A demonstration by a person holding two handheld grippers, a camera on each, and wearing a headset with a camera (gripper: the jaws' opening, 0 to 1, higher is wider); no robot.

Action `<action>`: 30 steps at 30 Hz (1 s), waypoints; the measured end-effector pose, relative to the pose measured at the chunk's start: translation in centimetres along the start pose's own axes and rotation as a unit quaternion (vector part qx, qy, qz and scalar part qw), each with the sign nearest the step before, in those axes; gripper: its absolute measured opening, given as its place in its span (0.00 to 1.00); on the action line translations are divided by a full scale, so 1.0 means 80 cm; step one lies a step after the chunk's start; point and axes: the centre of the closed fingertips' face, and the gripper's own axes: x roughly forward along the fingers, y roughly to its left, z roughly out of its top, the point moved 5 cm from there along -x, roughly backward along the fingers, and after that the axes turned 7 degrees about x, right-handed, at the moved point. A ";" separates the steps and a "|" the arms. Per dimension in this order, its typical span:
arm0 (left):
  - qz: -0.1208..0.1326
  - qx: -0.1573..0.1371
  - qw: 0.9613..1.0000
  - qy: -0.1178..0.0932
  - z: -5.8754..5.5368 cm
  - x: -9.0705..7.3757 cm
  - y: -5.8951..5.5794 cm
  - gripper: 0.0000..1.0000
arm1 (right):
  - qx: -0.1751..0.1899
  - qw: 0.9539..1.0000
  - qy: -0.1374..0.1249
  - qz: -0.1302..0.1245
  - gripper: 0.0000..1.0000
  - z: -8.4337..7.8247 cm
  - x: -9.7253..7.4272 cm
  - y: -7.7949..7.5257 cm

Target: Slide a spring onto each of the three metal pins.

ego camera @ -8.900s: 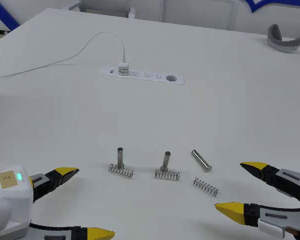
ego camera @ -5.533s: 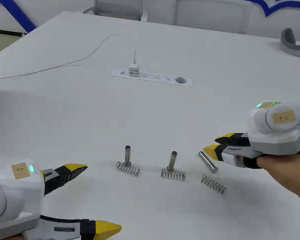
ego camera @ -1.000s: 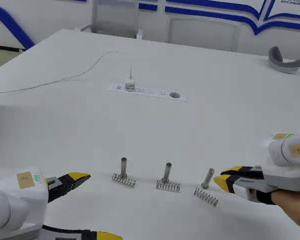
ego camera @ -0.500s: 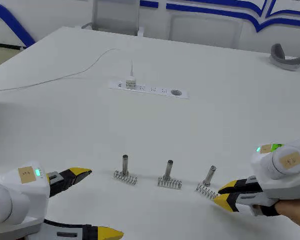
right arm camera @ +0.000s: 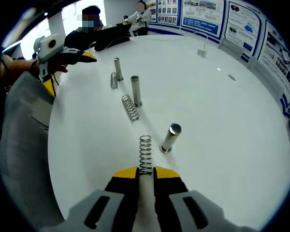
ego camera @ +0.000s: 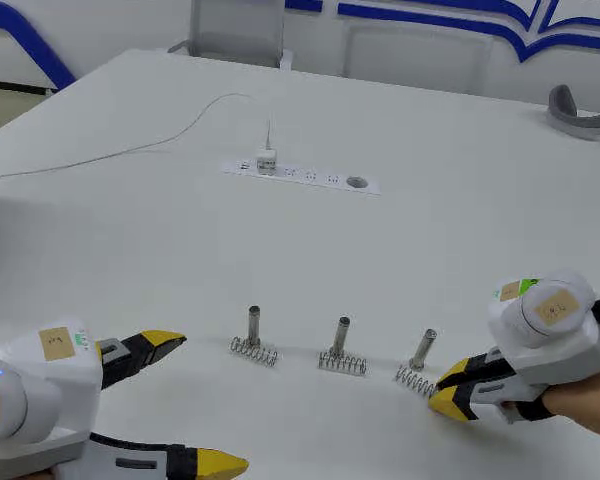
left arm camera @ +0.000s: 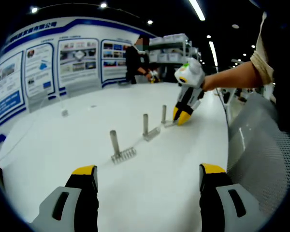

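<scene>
Springs of thin open-coiled wire like these are probably very light and springy. They likely squash or skid away if pinched hard across the coils, so the sound hold is a gentle one at one end, leaving the other end's bore free to meet a pin top. The pins look like stiff, smooth steel standing loose on their bases, and a sideways nudge may tip one over.

The right gripper [right arm camera: 145, 171] has its jaws drawn nearly together on the near end of the right-hand spring [right arm camera: 145, 152], which lies flat on the white tabletop [ego camera: 430, 240] just beside the foot of the right-hand pin [right arm camera: 170, 137]. The left gripper [left arm camera: 147, 170] hangs low at the near left, its jaws wide apart and holding nothing.

By count there are three upright pins and three springs. The middle spring [ego camera: 342, 363] lies at the base of the middle pin [ego camera: 341, 334], and the left-hand spring [ego camera: 254, 350] at the base of the left-hand pin [ego camera: 254, 325]. No spring is on a pin yet.
</scene>
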 end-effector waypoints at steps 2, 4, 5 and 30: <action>-0.001 0.001 1.000 0.000 0.000 0.000 0.000 0.88 | 0.001 1.000 0.000 0.002 0.13 0.001 0.000 0.000; -0.001 0.001 1.000 0.000 0.001 0.000 0.000 0.88 | 0.002 1.000 0.002 0.004 0.12 0.000 0.001 -0.001; -0.002 0.001 1.000 0.000 0.001 0.000 0.000 0.87 | 0.003 1.000 0.003 0.006 0.12 0.001 0.001 -0.002; -0.054 0.016 0.998 0.000 0.009 0.015 -0.014 0.63 | -0.055 0.998 0.003 0.030 0.11 0.027 -0.016 0.044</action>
